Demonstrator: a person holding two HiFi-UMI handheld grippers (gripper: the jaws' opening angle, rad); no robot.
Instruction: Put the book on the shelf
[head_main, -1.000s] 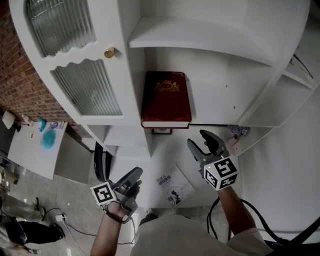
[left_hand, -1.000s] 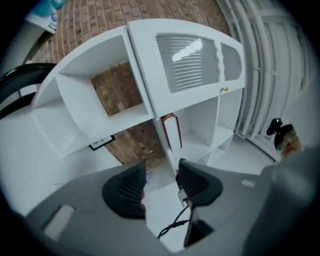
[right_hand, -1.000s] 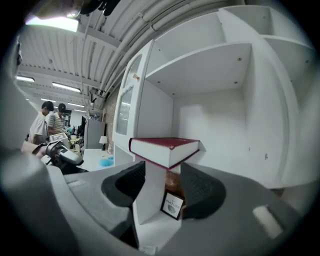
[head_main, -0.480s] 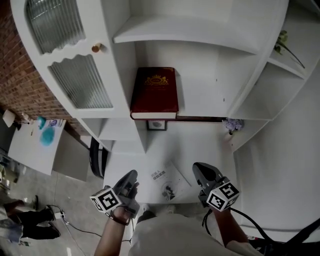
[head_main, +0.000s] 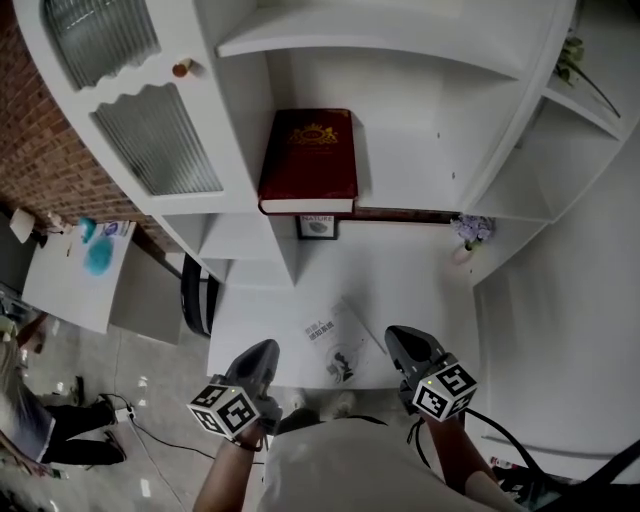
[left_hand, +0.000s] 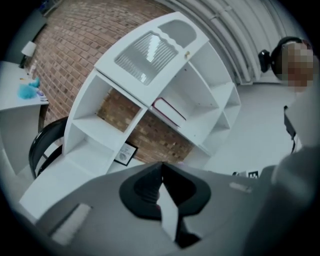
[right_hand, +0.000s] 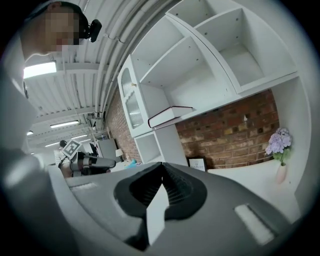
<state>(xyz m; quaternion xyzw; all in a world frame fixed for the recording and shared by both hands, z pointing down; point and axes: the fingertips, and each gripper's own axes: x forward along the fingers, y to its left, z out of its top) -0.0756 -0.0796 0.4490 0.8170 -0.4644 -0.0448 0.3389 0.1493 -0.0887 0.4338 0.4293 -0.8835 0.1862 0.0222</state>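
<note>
Now both are clenched on nothing: my left hand-held gripper (head_main: 262, 352) and my right hand-held gripper (head_main: 402, 340) hover at the near edge of the white counter (head_main: 420, 285), jaws pressed together, with a thin booklet (head_main: 338, 350) lying on it between them. Farther off, the dark red book (head_main: 308, 160) lies flat on the shelf (head_main: 415, 175), above a small framed picture (head_main: 318, 227).

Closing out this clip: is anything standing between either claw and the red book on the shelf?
Nothing visible does. The red book lies flat on the shelf; the left claw and right claw, both shut and empty, sit back from it with open air between.
</note>
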